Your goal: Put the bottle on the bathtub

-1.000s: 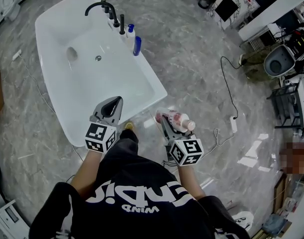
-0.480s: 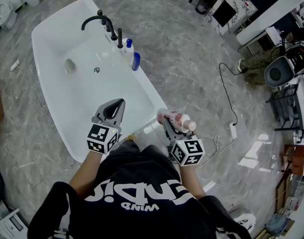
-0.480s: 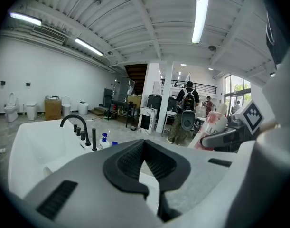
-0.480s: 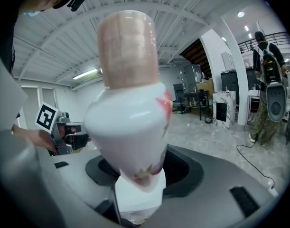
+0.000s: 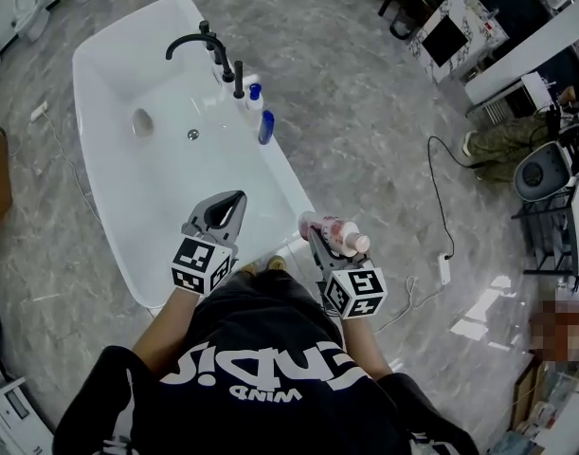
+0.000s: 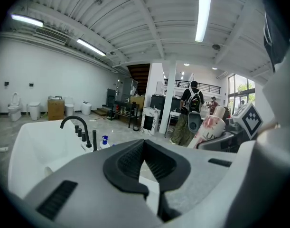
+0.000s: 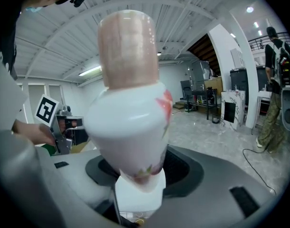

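Observation:
A white bottle (image 5: 335,232) with red print and a pinkish cap lies in my right gripper (image 5: 319,239), which is shut on it; up close the bottle (image 7: 130,103) fills the right gripper view. The white bathtub (image 5: 98,190) stretches ahead and to the left, its near corner just in front of both grippers. My left gripper (image 5: 230,207) hangs over the tub's near end, shut and holding nothing; in its own view the jaws (image 6: 145,165) meet, with the tub rim (image 6: 21,137) beyond.
A black faucet (image 5: 202,47) and handles stand on the tub's right rim, beside a white pump bottle (image 5: 255,96) and a blue bottle (image 5: 265,127). A power strip (image 5: 444,268) with cable lies on the grey floor at right. People stand by furniture (image 6: 191,109) in the distance.
The view has shifted slightly, so the tub sits a little lower and nearer. Both grippers keep their places and the bottle stays gripped.

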The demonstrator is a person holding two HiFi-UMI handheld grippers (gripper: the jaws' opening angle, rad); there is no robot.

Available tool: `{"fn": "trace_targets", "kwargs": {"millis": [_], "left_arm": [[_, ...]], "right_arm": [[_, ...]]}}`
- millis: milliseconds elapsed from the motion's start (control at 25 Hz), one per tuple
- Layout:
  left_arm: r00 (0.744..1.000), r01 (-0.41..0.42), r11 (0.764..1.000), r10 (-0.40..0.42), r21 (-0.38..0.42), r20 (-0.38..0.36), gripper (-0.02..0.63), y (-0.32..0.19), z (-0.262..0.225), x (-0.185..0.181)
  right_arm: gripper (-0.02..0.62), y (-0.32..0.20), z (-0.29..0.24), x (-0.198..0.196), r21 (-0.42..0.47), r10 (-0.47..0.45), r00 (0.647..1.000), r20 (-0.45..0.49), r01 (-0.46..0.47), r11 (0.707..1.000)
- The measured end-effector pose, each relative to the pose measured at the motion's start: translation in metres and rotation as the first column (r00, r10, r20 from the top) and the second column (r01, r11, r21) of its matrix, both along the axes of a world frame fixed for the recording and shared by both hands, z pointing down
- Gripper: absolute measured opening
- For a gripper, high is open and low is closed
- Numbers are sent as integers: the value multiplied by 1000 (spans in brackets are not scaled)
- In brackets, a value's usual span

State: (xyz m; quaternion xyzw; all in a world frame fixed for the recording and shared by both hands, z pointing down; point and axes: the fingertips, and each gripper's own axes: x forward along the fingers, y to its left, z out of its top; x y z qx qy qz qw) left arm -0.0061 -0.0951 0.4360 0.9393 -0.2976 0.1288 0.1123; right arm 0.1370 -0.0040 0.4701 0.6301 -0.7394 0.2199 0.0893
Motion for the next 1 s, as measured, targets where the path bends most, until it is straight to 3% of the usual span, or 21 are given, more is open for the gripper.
{"fn": "trace_targets", "kwargs": {"millis": [600, 1000], "left_arm": [[993, 122, 992, -122, -28, 2, 8, -26, 9, -6], [990, 140, 988, -139, -58, 11, 8, -40, 30, -3]], "right_arm": [[244, -78, 27, -2, -46, -157, 987, -38, 155, 987], [244, -127, 66, -3, -88, -207, 976, -71, 201, 976]]}}
